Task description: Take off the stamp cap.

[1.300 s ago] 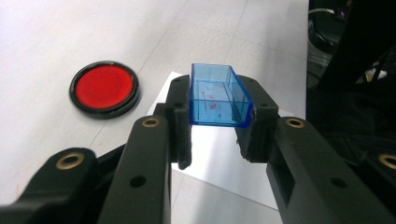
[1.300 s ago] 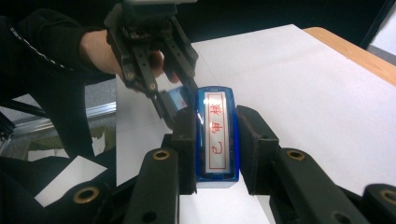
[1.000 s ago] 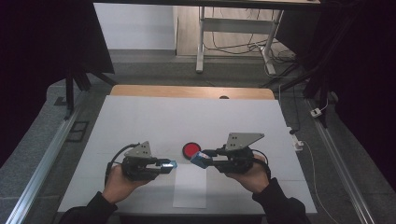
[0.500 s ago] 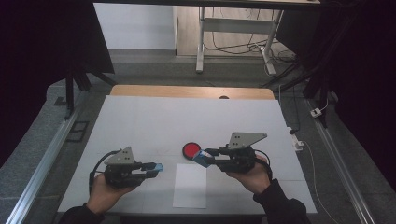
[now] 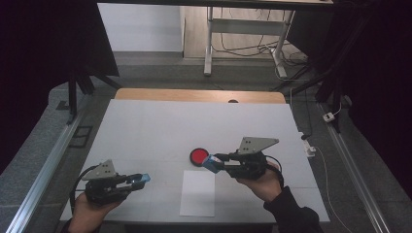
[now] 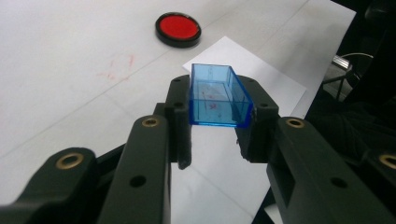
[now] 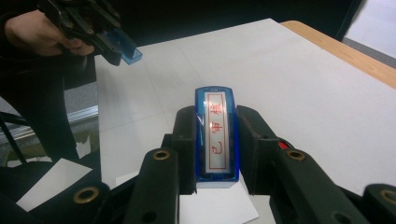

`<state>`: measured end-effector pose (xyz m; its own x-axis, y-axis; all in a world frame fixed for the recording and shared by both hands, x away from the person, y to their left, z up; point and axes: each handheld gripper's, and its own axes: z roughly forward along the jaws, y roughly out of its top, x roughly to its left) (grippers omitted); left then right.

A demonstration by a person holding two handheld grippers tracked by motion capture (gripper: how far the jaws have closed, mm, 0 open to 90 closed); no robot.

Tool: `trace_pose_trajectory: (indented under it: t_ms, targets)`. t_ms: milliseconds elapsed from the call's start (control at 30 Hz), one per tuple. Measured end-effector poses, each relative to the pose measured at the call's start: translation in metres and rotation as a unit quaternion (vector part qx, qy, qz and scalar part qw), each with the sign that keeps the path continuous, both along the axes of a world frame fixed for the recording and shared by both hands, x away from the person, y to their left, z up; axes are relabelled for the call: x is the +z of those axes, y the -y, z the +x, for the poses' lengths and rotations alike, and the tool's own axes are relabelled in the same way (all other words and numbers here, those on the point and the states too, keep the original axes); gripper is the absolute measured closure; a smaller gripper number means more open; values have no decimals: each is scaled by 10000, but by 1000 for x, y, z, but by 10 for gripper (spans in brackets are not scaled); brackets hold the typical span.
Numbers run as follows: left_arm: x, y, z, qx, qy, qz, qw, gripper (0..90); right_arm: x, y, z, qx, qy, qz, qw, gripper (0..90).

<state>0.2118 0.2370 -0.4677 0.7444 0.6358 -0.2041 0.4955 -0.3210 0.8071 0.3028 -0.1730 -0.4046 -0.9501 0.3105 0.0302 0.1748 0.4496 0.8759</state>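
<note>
Two grips: high view, left gripper [image 5: 141,178] lower left, right gripper [image 5: 210,162] centre. Left gripper view: clamped on blue cap [image 6: 217,95], light, slippery. Right gripper view: clenched on stamp [image 7: 216,135], rigid; best held by flanks.

On the table [image 5: 160,126], the ink pad [image 5: 198,156] lies just behind the paper [image 5: 197,193].

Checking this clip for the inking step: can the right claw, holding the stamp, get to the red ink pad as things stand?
Probably yes. The right claw is shut on the blue stamp just beside the red ink pad, with bare table between them. The left claw, holding the blue cap, is off to the side.
</note>
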Motion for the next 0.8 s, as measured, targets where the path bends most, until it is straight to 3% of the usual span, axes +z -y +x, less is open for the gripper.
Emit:
trace_pose_trajectory:
  t_ms: [233, 533, 800]
  targets:
    - [-3, -10, -9, 179, 11, 105, 9998, 682, -1, 0, 0, -75, 22, -59, 10000, 705]
    - [-6, -17, -15, 375, -174, 139, 9991, 682, -2, 1, 1, -99, 17, -105, 9999, 705]
    - [-8, -16, -16, 480, -241, 308, 9981, 682, -3, 1, 1, -142, 25, -150, 9998, 705]
